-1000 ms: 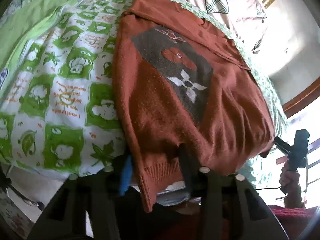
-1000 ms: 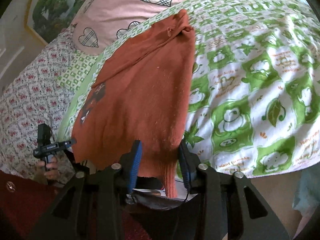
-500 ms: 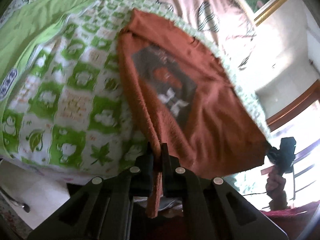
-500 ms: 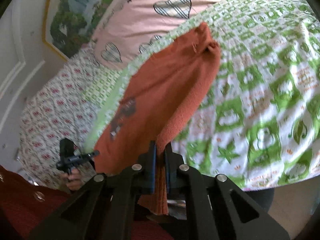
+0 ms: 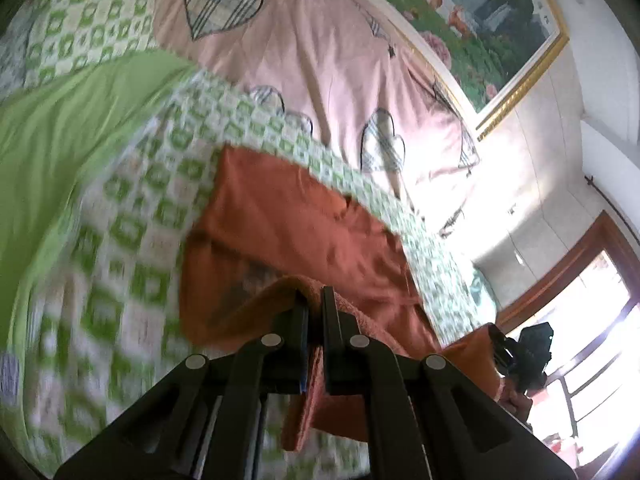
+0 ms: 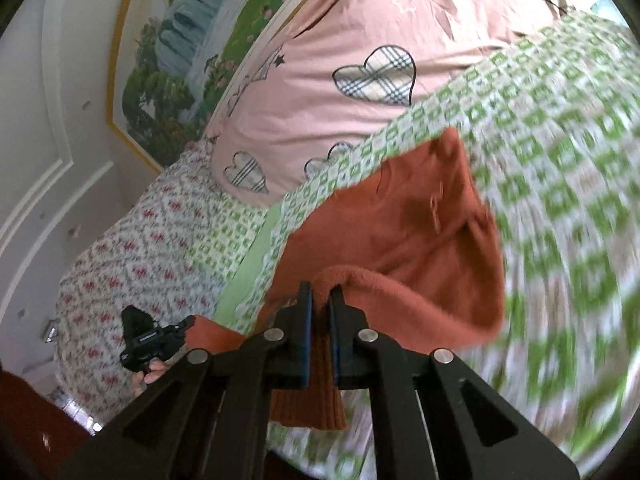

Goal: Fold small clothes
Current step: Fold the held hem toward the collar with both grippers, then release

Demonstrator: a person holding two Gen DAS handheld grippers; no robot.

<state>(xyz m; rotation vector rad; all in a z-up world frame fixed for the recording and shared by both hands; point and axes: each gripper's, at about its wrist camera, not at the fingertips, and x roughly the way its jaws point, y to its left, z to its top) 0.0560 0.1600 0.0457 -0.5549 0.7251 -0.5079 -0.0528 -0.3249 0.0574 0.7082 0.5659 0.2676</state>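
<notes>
While both views are smeared by motion blur, the main items can be made out. Largest is the bed, covered by a green-and-white checked quilt [image 5: 132, 216] that fills the lower half of each view. A pink duvet with plaid hearts [image 5: 320, 60] lies heaped at the far end, and a floral-print cover [image 6: 132, 248] shows beside it in the right wrist view. A gold-framed landscape painting [image 6: 180, 60] hangs on the white wall behind.

On the quilt lies the rust-orange sweater [image 5: 296, 224], its far part flat on the bed and its near hem raised off the quilt and curled forward over the garment.

Left claw [image 5: 315, 300]: jaws have just been closing and now stand all but together, pinching one corner of the hem; knit fabric hangs down between and below the fingers. In the right wrist view the same claw appears at lower left, gripped by a hand [image 6: 154, 376], with an orange corner drawn to its tip.

Right claw [image 6: 320, 296]: jaws nearly together, clamped on the ribbed band at the other corner of the hem, which hangs below the fingers. In the left wrist view it shows at lower right with orange fabric at its tip.

The hem runs between the two claws.
</notes>
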